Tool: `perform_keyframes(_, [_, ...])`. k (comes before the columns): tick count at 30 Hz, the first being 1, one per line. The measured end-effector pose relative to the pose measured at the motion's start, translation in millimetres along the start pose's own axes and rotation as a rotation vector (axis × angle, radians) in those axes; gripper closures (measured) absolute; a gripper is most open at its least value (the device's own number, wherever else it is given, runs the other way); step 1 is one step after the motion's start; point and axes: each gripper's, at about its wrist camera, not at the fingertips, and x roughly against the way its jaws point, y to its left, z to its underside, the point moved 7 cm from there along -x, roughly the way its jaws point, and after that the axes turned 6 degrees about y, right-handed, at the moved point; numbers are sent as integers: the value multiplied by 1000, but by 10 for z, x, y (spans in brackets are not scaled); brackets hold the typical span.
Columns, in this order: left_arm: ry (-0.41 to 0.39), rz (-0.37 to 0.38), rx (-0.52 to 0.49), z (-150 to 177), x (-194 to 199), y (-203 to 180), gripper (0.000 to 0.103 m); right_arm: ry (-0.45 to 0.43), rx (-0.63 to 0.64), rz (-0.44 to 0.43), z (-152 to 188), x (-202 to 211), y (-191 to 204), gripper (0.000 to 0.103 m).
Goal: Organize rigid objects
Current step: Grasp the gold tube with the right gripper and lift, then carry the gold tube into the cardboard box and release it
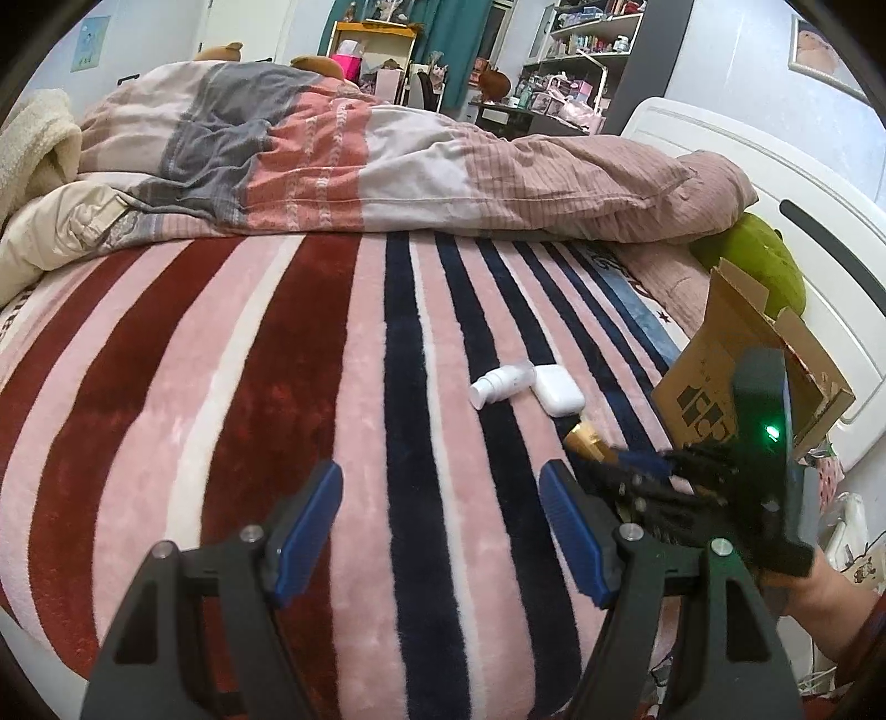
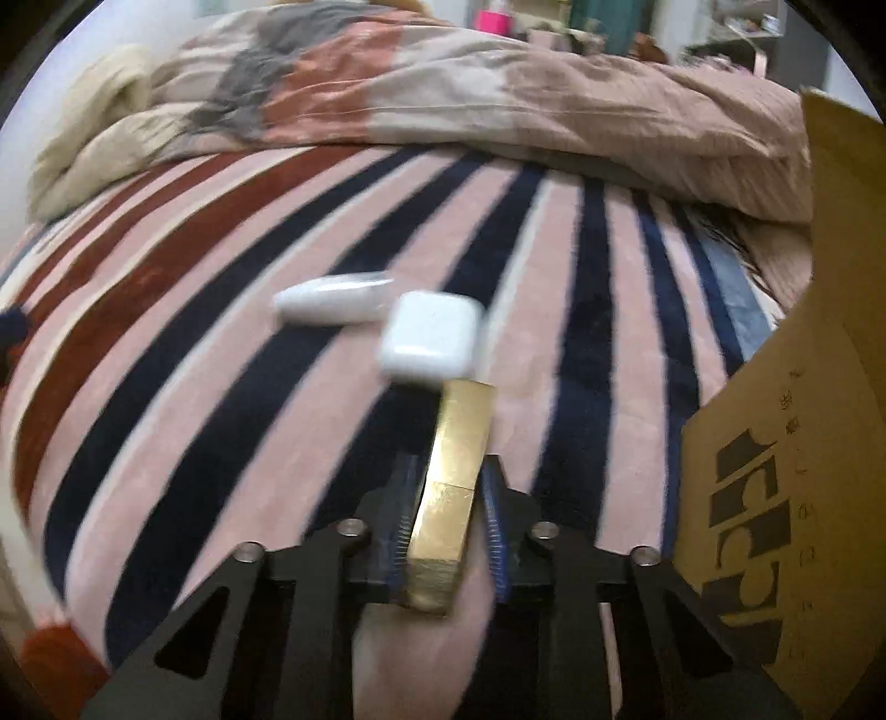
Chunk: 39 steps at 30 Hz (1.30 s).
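My right gripper (image 2: 449, 471) is shut on a gold rectangular bar (image 2: 451, 493), held low over the striped blanket; its gold tip also shows in the left wrist view (image 1: 588, 440). Just beyond it lie a white earbud case (image 2: 431, 338) (image 1: 559, 389) and a white spray bottle (image 2: 332, 302) (image 1: 498, 385) on its side. An open cardboard box (image 2: 803, 443) (image 1: 720, 382) stands to the right. My left gripper (image 1: 440, 498) is open and empty above the blanket, left of the right gripper.
A rumpled patchwork duvet (image 1: 387, 160) is piled across the far side of the bed. A green plush (image 1: 769, 266) lies by the white headboard (image 1: 775, 183). Cluttered shelves (image 1: 576, 50) stand behind.
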Motion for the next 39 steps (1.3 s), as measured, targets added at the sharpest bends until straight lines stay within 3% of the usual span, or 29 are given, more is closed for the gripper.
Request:
perform_keyframes(4, [7, -11, -14, 13, 24, -69, 33, 17, 82, -184, 87, 64, 296, 89])
perform_keyframes(11, [33, -14, -12, 55, -35, -83, 33, 68, 119, -169, 236, 59, 335, 89])
perform_keyframes(17, [51, 27, -21, 43, -68, -227, 33, 41, 153, -133, 235, 87, 372, 90])
perform_keyframes(21, [45, 51, -14, -47, -10, -325, 33, -22, 185, -190, 127, 291, 442, 90])
perform_keyframes(24, [21, 108, 1, -167, 94, -464, 33, -90, 220, -236, 14, 551, 491, 90])
perform_keyframes(30, [-16, 172, -34, -489, 280, -947, 33, -250, 282, -355, -173, 1256, 487, 90])
perform_keyframes(31, [-18, 171, -41, -532, 285, -1012, 36, -280, 289, -357, -194, 1348, 457, 90])
perform_keyframes(34, [-38, 166, -67, -679, 308, -1284, 58, -328, 269, -357, -197, 1524, 324, 90])
perform_keyframes(39, [-39, 199, -148, -878, 243, -1761, 67, -380, 217, -352, -216, 1719, -87, 90])
